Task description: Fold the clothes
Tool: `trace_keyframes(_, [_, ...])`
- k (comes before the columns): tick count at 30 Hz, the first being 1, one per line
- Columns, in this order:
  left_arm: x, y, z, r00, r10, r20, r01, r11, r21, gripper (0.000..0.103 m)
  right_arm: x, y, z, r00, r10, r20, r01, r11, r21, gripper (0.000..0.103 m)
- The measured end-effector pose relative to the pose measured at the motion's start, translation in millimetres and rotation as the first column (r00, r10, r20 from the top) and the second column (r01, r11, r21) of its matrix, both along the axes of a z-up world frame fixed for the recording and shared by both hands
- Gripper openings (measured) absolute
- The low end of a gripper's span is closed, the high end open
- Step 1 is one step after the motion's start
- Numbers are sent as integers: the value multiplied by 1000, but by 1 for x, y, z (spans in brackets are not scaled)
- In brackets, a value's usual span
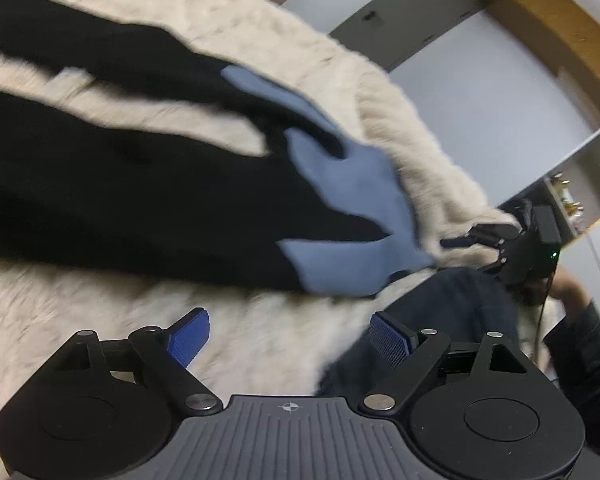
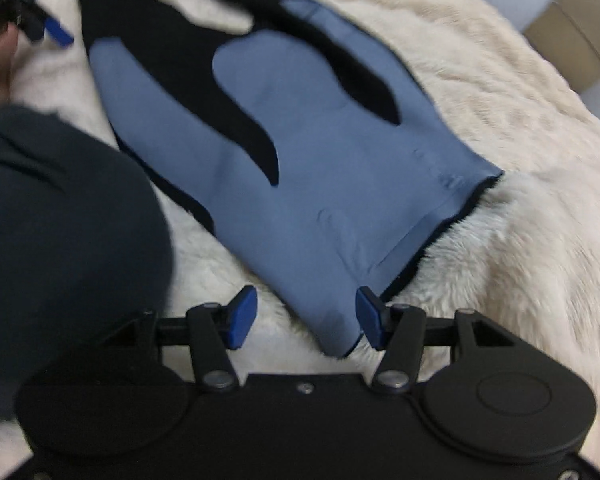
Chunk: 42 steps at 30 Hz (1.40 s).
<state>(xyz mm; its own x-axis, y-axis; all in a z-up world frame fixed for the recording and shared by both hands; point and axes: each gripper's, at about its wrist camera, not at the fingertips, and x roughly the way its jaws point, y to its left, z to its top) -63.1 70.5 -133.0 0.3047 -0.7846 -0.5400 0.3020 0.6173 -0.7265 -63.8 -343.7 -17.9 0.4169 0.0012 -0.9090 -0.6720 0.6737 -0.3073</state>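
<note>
Item: black-and-blue leggings (image 2: 300,168), laid flat on a cream fleece blanket (image 2: 500,120); waist end toward the near edge of the blanket, legs running away toward its far side, so the long axis goes from the right claw outward. The grey-blue waist panel lies directly ahead of the right claw (image 2: 306,318), whose blue pads stand apart with the near waist corner lying between them; nothing is pinched, so this claw reads as released. The left claw (image 1: 288,338) is spread wide and empty above bare blanket, with the leggings (image 1: 140,200) ahead of it and to its left, the two black legs stretching off to the left edge of its view. By position the right claw is the nearer to the garment; the left stands just beside the waist, apart from it. Judged next need: a hold on the waist or the leg ends to fold along the length. Surroundings: the person's dark trouser leg (image 2: 60,240) close beside the waist, a cardboard box (image 2: 580,36) beyond the blanket, a shelf (image 1: 580,184) at the room's edge. Nothing rests on the garment.
</note>
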Motion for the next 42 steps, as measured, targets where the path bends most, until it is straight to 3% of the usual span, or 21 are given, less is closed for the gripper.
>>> trace_keyframes(4, [9,9,-25,993,53,-103,-66,990,-128,84,13,1,-17,996,51,-74,-51,999,-4,42])
trace_keyframes(5, [13,13,-31,989,76,-129,-98,981,-170,84,16,3,-20,995,56,-85,-56,998,2,36])
trace_keyframes(6, [16,16,-33,985,100,-140,-129,969,-211,84,18,4,-22,993,56,-105,-55,998,17,20])
trace_keyframes(8, [21,23,-36,977,137,-162,-177,947,-267,84,22,3,-24,989,58,-133,-54,998,40,15])
trace_keyframes(11, [22,27,-37,972,149,-182,-199,934,-296,84,17,-3,-17,988,59,-141,-53,998,41,21])
trace_keyframes(13, [19,27,-32,978,138,-158,-178,944,-277,84,15,-7,-3,994,52,-99,-46,997,56,35])
trace_keyframes(15, [16,26,-28,980,132,-148,-167,951,-259,84,19,-11,20,999,19,-26,-15,989,148,50])
trace_keyframes(19, [15,25,-24,979,128,-156,-167,947,-275,84,47,-7,51,989,-93,113,39,913,405,53])
trace_keyframes(24, [15,26,-9,985,135,-109,-159,954,-256,84,117,54,44,978,-96,186,-15,853,521,55])
trace_keyframes(27, [14,35,1,988,145,-59,-154,965,-214,85,167,96,30,987,-53,153,-39,839,542,67])
trace_keyframes(32, [16,57,3,977,206,-57,-213,957,-199,85,285,170,-11,991,130,-41,-79,793,605,67])
trace_keyframes(37, [26,68,2,972,221,-83,-234,946,-225,85,364,204,-51,939,195,-283,-35,874,485,67])
trace_keyframes(38, [31,67,4,973,219,-73,-230,948,-220,85,369,207,-55,931,196,-308,-31,883,469,65])
trace_keyframes(40, [39,66,4,974,215,-73,-226,949,-221,87,377,209,-59,904,195,-381,-5,895,445,36])
trace_keyframes(41, [45,64,1,973,215,-84,-229,946,-228,87,379,209,-57,893,208,-399,-6,893,451,0])
trace_keyframes(42, [46,64,1,973,215,-87,-229,946,-229,87,378,206,-50,892,231,-389,-27,886,463,2])
